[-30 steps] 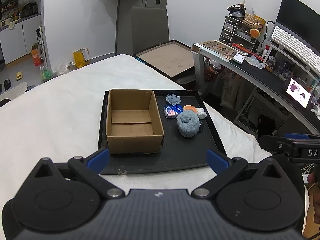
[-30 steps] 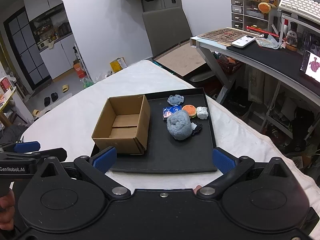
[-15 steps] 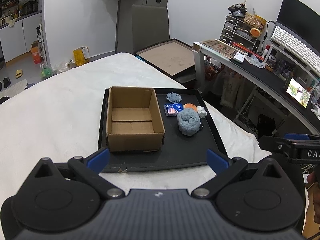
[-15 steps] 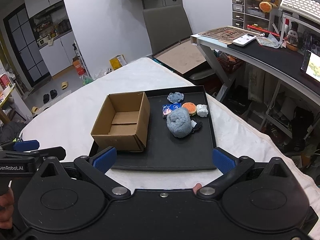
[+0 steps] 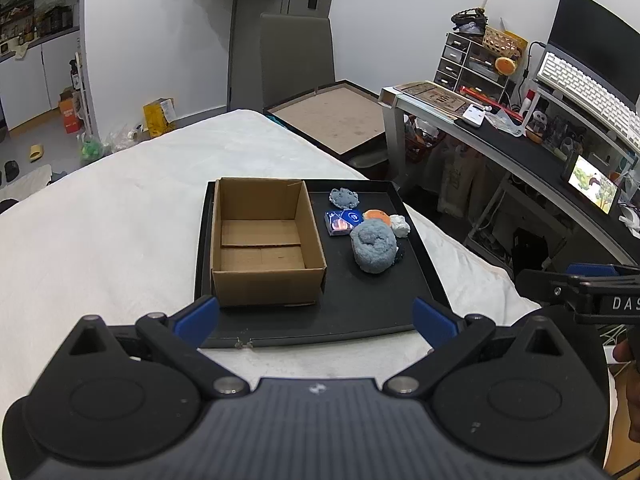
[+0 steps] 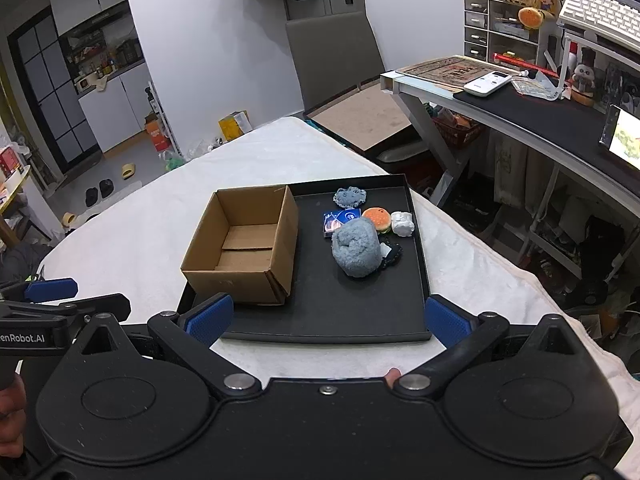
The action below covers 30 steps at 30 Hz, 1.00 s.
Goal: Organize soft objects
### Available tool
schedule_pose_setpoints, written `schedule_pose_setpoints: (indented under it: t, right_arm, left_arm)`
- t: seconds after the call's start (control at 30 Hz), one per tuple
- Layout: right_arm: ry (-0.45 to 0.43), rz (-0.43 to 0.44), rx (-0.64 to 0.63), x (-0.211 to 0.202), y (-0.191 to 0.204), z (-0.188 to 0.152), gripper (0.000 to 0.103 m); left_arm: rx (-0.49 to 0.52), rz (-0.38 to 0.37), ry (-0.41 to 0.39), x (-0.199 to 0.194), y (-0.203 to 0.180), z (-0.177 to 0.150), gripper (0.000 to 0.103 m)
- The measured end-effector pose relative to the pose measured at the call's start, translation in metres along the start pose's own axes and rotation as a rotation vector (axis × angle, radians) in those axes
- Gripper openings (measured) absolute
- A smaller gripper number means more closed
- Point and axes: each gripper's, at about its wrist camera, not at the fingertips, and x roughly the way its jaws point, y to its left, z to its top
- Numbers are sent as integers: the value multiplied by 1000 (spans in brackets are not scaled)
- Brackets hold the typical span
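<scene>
The task is at its very start: the open brown cardboard box [image 5: 266, 242] stands empty on the left part of the flat black tray [image 5: 376, 312], and nothing is picked up yet. All the soft objects lie in a cluster on the right, far part of the tray: a large fluffy grey-blue ball [image 6: 356, 252], a small round orange burger-shaped toy [image 6: 378, 218], a crumpled white lump [image 6: 402, 224], a small flat grey-blue plush [image 6: 350, 197] and a blue square packet [image 6: 340, 219]. The left gripper [image 5: 316, 318] and the right gripper [image 6: 326, 318] both hover at the near edge of the tray, fingers spread wide apart and holding nothing. I judge the next move is a reach forward with the right gripper to the grey-blue ball, the nearest object, closing gently around its middle.
</scene>
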Motion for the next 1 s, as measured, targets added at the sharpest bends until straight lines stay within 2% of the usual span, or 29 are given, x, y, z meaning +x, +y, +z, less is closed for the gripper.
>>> schedule_pose_setpoints:
  t: [0.73, 1.0]
  right_arm:
    - [6, -14, -5, 5, 0, 0, 103]
    - [19, -11, -7, 16, 0, 4, 103]
  left_arm:
    - [-2, 2, 5, -1, 2, -3, 102]
    - [-7, 4, 19, 8, 6, 7, 102]
